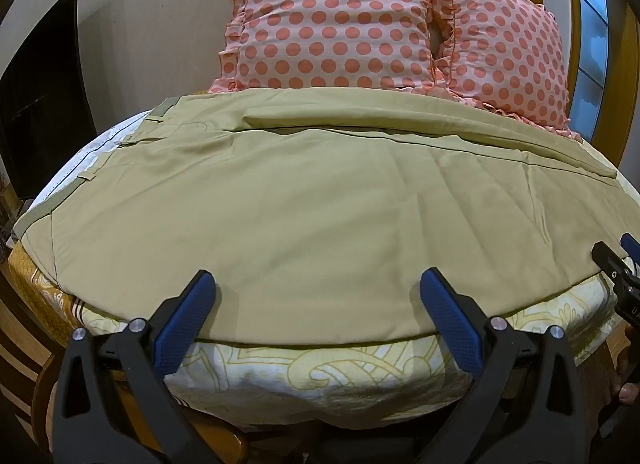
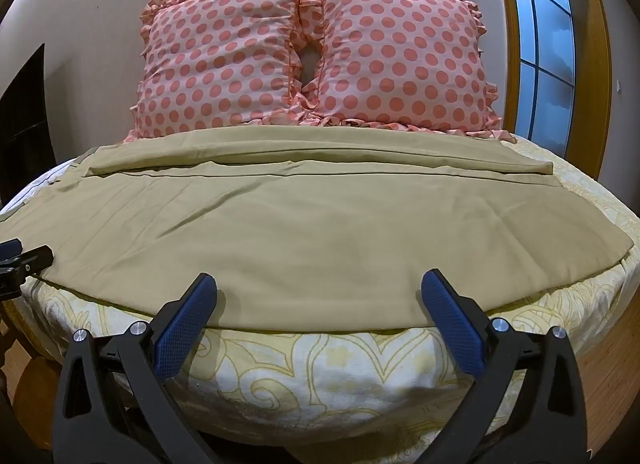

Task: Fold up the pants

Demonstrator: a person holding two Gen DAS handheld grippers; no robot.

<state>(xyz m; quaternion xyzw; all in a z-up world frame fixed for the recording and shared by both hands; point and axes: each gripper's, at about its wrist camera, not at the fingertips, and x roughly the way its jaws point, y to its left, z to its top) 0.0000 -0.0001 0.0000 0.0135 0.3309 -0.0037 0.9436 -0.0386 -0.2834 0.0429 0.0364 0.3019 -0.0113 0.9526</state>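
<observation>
1. Left wrist view: khaki cotton pants [image 1: 304,199] lie flat across the bed with the yellow-patterned white sheet [image 1: 320,372], lengthwise along its near edge, waistband toward the left edge, one leg folded onto the other.
2. Left gripper [image 1: 316,284], black-armed with blue textured pads: jaws wide apart, hovering over the pants' near hem at the bed's near edge, gripping nothing.
3. Right gripper [image 2: 318,284], same build: jaws wide apart over the near hem, toward the leg ends, empty.
4. Two pink pillows with coral polka dots and ruffled trim [image 2: 316,59]: upright, side by side at the bed's far edge, behind the pants.
</observation>
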